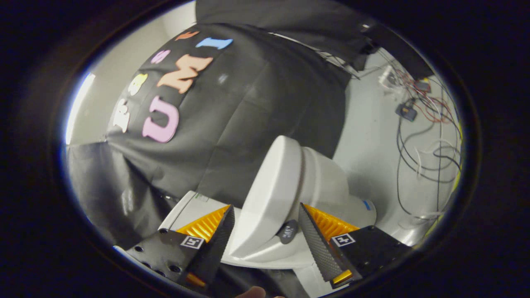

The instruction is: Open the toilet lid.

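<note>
The white toilet lid (pixel 269 186) lies between my two fingers, its rim reaching down toward me. It stands apart from the bowl (pixel 331 182) on its right. A small dark bumper (pixel 287 231) shows on the side of the lid that faces the bowl. My gripper (pixel 265 206) is open, its fingers straddling the lid's edge. The left finger (pixel 219 240) sits just off the lid's outer face. The right finger (pixel 314 240) is on the bowl side. I see no firm pinch on the lid.
A flat white part (pixel 188 207) of the toilet lies behind the left finger. Loose cables and small electronics (pixel 418 136) are strewn on the grey floor beyond the bowl. Black cloth hangs close behind the toilet. A person's fingertip (pixel 252 293) shows below the fingers.
</note>
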A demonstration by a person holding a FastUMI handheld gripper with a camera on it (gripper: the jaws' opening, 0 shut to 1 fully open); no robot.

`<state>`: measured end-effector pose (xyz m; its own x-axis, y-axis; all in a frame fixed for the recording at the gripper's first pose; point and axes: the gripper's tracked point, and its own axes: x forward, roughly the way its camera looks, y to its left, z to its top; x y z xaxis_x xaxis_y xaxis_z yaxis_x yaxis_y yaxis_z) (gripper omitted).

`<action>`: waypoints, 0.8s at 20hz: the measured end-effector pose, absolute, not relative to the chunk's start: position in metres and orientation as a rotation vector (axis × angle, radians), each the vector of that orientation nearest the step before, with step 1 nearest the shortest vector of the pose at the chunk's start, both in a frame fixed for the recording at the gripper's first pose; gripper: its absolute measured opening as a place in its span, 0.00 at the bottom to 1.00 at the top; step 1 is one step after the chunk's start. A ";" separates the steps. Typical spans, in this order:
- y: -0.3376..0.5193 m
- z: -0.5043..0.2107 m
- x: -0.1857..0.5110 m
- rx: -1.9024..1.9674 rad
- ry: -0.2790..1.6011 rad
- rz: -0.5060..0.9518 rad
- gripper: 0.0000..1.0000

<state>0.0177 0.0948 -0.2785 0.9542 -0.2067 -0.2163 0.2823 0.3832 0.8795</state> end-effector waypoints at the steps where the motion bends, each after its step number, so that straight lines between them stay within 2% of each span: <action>1: 0.102 -0.291 0.020 1.178 0.108 -0.330 0.68; 4: 0.124 -0.322 0.026 1.267 0.250 -0.333 0.40; 8: 0.124 -0.312 0.036 1.430 0.204 -0.285 0.03; 12: 0.144 -0.312 0.043 1.397 0.242 -0.251 0.02; 15: 0.135 -0.315 0.054 1.377 0.269 -0.317 0.03; 16: 0.137 -0.319 0.056 1.362 0.261 -0.313 0.00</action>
